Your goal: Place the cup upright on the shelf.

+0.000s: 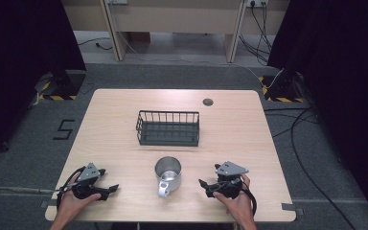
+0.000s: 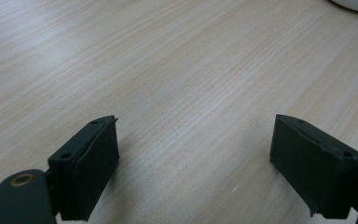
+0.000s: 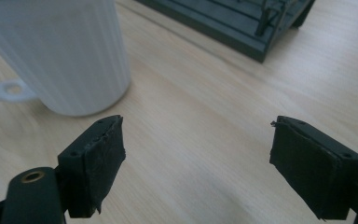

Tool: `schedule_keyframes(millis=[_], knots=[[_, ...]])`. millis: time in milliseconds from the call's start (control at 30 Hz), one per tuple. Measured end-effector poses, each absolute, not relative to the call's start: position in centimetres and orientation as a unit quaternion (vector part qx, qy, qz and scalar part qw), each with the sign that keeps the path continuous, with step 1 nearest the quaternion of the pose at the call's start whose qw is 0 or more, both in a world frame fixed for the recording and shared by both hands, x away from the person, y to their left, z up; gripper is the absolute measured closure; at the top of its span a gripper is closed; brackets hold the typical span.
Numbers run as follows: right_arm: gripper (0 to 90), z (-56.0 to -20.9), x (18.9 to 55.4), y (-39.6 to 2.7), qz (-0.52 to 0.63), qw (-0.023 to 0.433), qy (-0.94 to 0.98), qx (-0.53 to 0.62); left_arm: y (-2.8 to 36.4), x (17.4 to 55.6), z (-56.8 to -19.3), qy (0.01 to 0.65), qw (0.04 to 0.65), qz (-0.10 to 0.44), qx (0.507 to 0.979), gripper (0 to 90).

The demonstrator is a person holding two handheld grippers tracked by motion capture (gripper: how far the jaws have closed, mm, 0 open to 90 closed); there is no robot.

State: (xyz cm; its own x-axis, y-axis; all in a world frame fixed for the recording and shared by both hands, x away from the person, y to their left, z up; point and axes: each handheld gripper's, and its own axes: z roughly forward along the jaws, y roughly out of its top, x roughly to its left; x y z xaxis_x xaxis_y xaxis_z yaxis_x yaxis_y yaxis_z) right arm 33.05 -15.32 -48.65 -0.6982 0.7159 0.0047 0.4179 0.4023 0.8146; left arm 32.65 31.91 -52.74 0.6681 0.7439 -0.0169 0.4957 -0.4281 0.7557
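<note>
Mug (image 1: 168,170) upright on the table (image 1: 115,120), near the front edge, about midway between the two grippers, handle (image 1: 164,188) turned toward the person. White wall and handle of the same mug (image 3: 60,51) close at upper left in the right gripper view, clear of the jaws. Just behind the mug, toward the table's middle, a dark wire basket (image 1: 168,128), a corner of it (image 3: 242,23) at the top of the right gripper view. Right gripper (image 1: 205,184) low over the table to the mug's right, held in a hand (image 1: 237,201), jaws spread wide on nothing but bare wood. Left gripper (image 1: 111,188) to the mug's left, near the front corner, in the other hand (image 1: 72,201), jaws likewise wide apart, empty over wood grain. Small round grommet (image 1: 208,101) near the far edge.
</note>
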Motion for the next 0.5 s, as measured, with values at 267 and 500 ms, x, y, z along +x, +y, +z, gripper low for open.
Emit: schedule_keyframes(millis=[267,500], knots=[[18.3,-47.4,33.4,-14.6,0.437,0.180,0.816,0.334,31.3,32.1,-52.7,0.364,0.384,0.158,0.834,15.3],[18.8,-47.0,33.8,-14.3,0.441,0.179,0.814,0.333,28.6,30.4,-51.9,0.343,0.406,0.146,0.835,17.3]])
